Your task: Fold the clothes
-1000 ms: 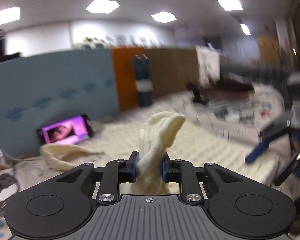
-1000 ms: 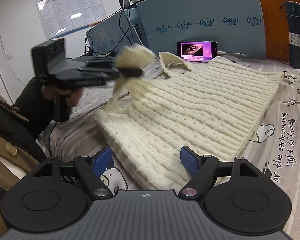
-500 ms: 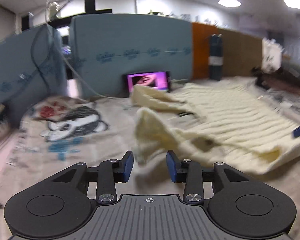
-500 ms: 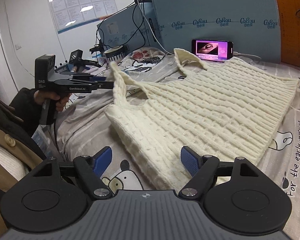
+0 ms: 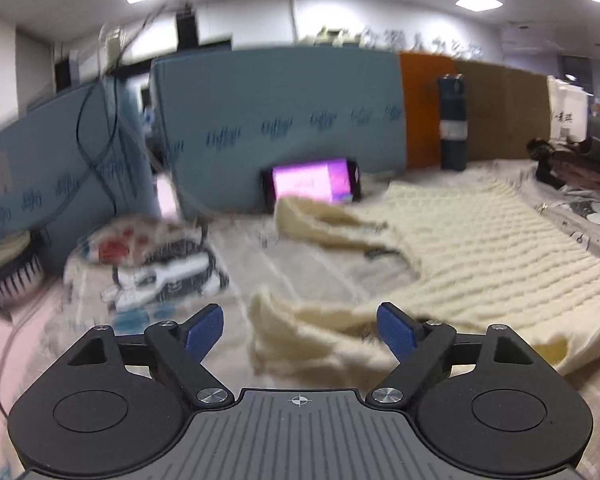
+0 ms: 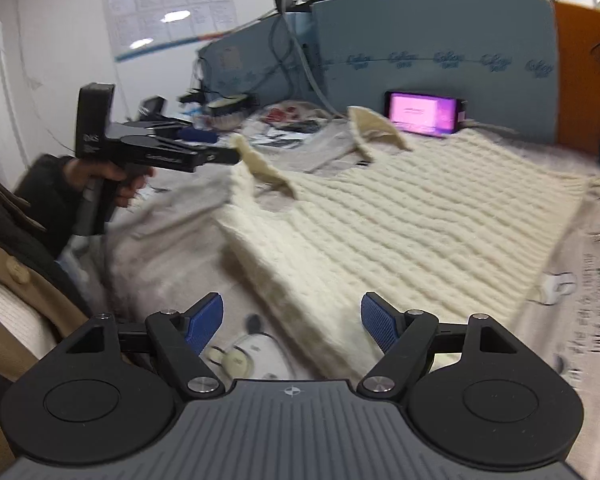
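A cream cable-knit sweater vest (image 6: 400,216) lies spread flat on the printed sheet; it also shows in the left wrist view (image 5: 500,256). Its near shoulder strap (image 5: 300,328) lies just ahead of my left gripper (image 5: 300,332), which is open and empty. The far strap (image 5: 320,216) lies by the phone. In the right wrist view the left gripper (image 6: 224,152) sits beside the near strap's tip (image 6: 256,160). My right gripper (image 6: 292,324) is open and empty, over the vest's near side edge.
A phone (image 6: 424,112) with a lit pink screen leans on the blue partition (image 6: 420,40) behind the vest. A dark bottle (image 5: 452,124) stands at the back right. A brush (image 5: 12,276) and cables lie at the left. The person's body (image 6: 16,264) is at the near left.
My left gripper held the shoulder strap up, lowered it to the sheet, opened wide and let go. The right gripper stayed open and shifted slightly.
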Action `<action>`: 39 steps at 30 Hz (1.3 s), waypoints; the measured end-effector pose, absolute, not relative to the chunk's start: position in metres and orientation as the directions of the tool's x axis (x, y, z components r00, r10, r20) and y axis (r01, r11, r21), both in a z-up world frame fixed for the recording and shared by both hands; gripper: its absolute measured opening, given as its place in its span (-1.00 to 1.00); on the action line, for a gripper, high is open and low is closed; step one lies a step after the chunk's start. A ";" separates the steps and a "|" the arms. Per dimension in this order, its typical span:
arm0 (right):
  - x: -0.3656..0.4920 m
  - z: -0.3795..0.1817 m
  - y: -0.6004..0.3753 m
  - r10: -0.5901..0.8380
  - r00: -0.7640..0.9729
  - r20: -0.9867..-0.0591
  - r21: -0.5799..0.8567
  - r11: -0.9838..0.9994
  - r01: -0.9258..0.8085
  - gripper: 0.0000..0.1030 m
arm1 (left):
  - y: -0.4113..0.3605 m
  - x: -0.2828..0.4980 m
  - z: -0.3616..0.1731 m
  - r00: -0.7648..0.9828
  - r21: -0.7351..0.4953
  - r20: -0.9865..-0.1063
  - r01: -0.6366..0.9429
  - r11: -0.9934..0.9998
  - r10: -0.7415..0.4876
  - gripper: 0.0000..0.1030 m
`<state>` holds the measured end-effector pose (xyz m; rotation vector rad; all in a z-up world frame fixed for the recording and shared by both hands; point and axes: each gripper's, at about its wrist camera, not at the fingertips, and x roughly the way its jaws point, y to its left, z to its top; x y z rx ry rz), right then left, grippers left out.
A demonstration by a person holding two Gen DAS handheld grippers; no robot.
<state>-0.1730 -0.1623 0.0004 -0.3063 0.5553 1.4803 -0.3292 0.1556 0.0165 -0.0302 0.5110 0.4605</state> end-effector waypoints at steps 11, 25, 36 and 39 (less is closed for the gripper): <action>-0.194 -0.009 -0.161 0.818 0.200 -0.539 -0.226 0.088 -0.970 0.45 | 0.152 -0.340 0.014 0.804 0.003 -0.445 -0.439 0.898 0.395 0.68; -0.190 -0.016 -0.139 0.835 0.134 -0.534 -0.207 0.025 -0.978 0.36 | 0.175 -0.311 -0.011 0.801 -0.254 -0.539 -0.449 0.857 0.260 -0.09; -0.178 -0.002 -0.144 0.869 0.061 -0.491 -0.194 -0.041 -0.980 -0.69 | 0.170 -0.303 0.007 0.857 -0.216 -0.434 -0.399 0.891 0.279 -0.64; -0.169 0.007 -0.143 0.888 0.078 -0.452 -0.213 -0.022 -0.977 -0.72 | 0.172 -0.301 0.012 0.869 -0.228 -0.401 -0.400 0.888 0.289 -0.67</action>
